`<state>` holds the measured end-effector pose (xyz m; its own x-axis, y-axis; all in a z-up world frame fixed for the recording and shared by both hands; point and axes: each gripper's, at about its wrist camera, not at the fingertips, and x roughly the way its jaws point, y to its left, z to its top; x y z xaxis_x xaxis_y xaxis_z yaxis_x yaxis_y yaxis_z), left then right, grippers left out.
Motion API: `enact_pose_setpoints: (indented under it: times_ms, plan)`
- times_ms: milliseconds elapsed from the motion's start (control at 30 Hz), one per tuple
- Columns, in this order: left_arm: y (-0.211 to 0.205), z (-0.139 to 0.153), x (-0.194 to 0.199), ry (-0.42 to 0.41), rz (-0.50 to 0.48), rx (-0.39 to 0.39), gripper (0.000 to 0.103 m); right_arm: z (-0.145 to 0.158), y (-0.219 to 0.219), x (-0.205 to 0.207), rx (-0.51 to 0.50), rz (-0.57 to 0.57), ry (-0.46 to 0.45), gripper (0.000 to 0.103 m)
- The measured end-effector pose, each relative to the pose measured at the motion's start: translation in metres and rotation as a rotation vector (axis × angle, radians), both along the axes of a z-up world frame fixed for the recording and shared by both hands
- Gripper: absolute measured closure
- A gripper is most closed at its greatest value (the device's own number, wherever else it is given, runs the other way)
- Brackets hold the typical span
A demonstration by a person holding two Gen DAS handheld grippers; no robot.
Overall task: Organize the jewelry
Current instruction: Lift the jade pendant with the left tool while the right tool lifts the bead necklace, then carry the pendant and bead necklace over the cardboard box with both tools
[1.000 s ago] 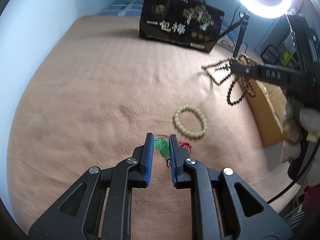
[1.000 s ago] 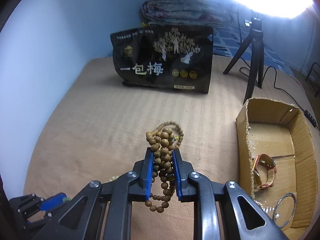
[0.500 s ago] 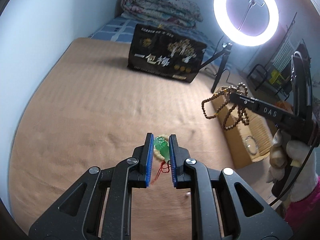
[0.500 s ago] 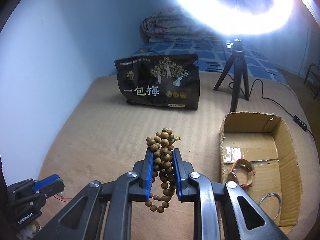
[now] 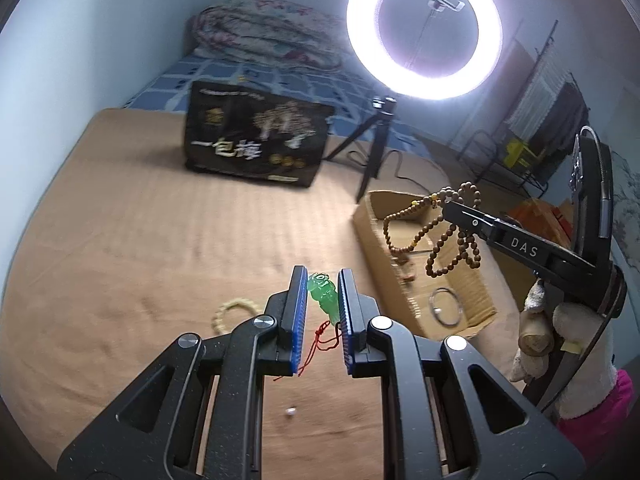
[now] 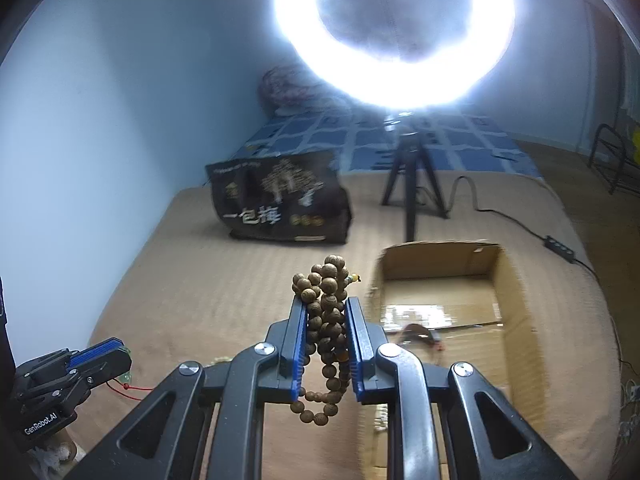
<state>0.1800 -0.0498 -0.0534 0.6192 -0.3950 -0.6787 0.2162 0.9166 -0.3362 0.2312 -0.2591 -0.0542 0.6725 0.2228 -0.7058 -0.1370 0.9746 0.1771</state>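
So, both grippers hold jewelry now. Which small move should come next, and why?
Probably carry the right gripper forward over the cardboard box before opening. It is shut on the wooden bead strand, whose loops appear to hang at the box's near left edge, not clearly inside. The left gripper, shut on the green pendant, can follow.

One green pendant (image 5: 323,295) sits between the left fingers (image 5: 297,312), one wooden bead string (image 6: 326,320) between the right fingers (image 6: 356,344); beyond them lie one pale bracelet (image 5: 230,312), one cardboard box (image 5: 370,232), one metal bangle (image 5: 446,311).
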Motion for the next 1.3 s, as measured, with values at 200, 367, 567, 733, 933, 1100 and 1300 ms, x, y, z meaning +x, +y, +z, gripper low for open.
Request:
enact_pose_setpoints:
  times_ms: [200,367,567,733,933,1100,1300]
  plan:
    - [-0.035,0.006,0.004,-0.007,-0.047,-0.021,0.089,0.002,-0.043,-0.009,0.001,-0.063,-0.008,0.086]
    - [-0.069,0.010,0.007,-0.012,-0.087,-0.040,0.089,-0.004,-0.075,-0.015,-0.015,-0.105,0.001,0.086]
    - [-0.107,0.010,0.011,-0.014,-0.132,-0.057,0.089,-0.016,-0.108,-0.021,-0.019,-0.144,0.028,0.086]
    - [-0.136,0.003,0.016,-0.003,-0.161,-0.061,0.089,-0.024,-0.133,-0.025,-0.005,-0.167,0.045,0.086]
    - [-0.161,-0.015,0.025,0.021,-0.178,-0.045,0.089,-0.037,-0.149,-0.021,0.016,-0.184,0.065,0.086]
    - [-0.176,-0.034,0.035,0.050,-0.188,-0.019,0.089,-0.049,-0.152,-0.013,0.026,-0.182,0.081,0.086]
    - [-0.186,-0.052,0.041,0.078,-0.193,0.013,0.089,-0.061,-0.148,-0.003,0.023,-0.183,0.099,0.086]
